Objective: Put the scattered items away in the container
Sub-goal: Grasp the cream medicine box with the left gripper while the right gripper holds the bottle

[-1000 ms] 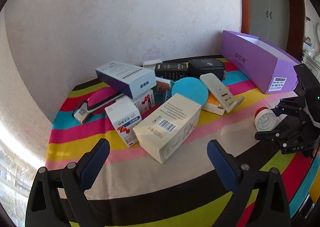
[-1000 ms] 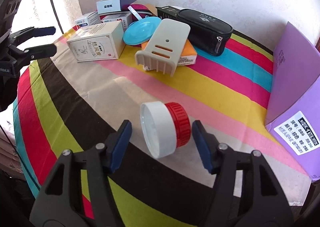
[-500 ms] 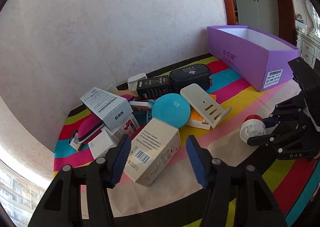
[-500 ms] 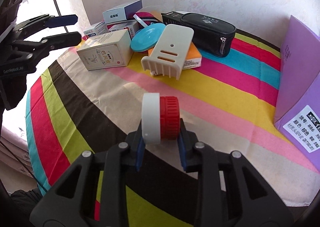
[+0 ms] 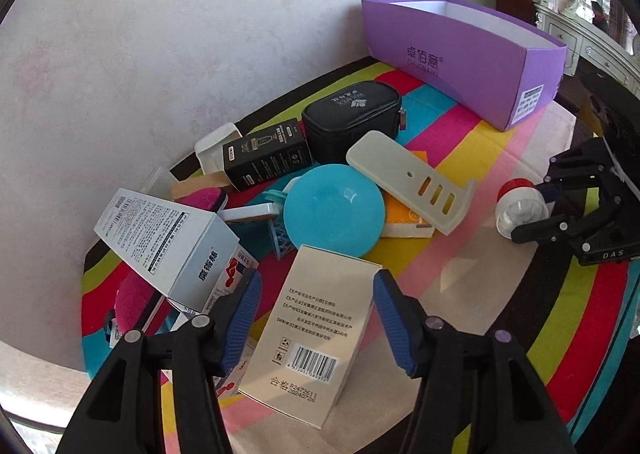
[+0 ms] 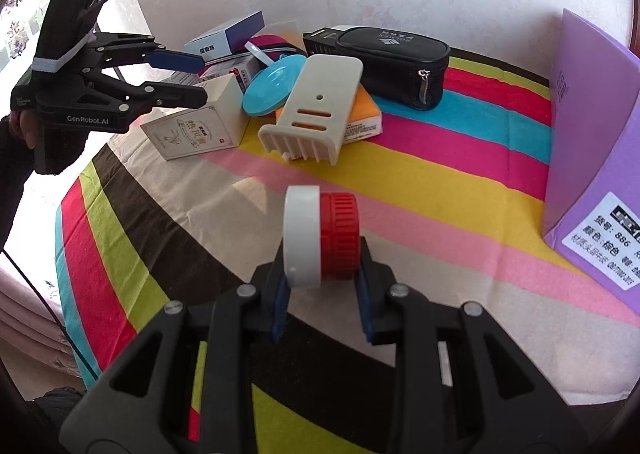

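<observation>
My right gripper [image 6: 322, 294] is shut on a small jar with a white body and red lid [image 6: 320, 236], held above the striped tablecloth; the jar also shows in the left wrist view [image 5: 518, 210]. My left gripper [image 5: 316, 314] is open, its jaws on either side of a cream carton with a barcode [image 5: 312, 330] lying on the cloth. The same carton shows in the right wrist view [image 6: 196, 124]. The purple container box [image 5: 464, 54] stands open at the far right, and it also shows in the right wrist view [image 6: 592, 158].
A pile of items lies behind the carton: a blue round dish [image 5: 334, 210], a cream slotted holder [image 5: 412, 182] on an orange box, a black zip pouch [image 5: 352, 114], a black carton [image 5: 264, 154], a white-and-purple box [image 5: 168, 246] and a pink object [image 5: 134, 306]. A wall stands close behind.
My left gripper has come down and forward so its jaws flank the cream carton. My right gripper closed on the jar and has lifted it slightly.
</observation>
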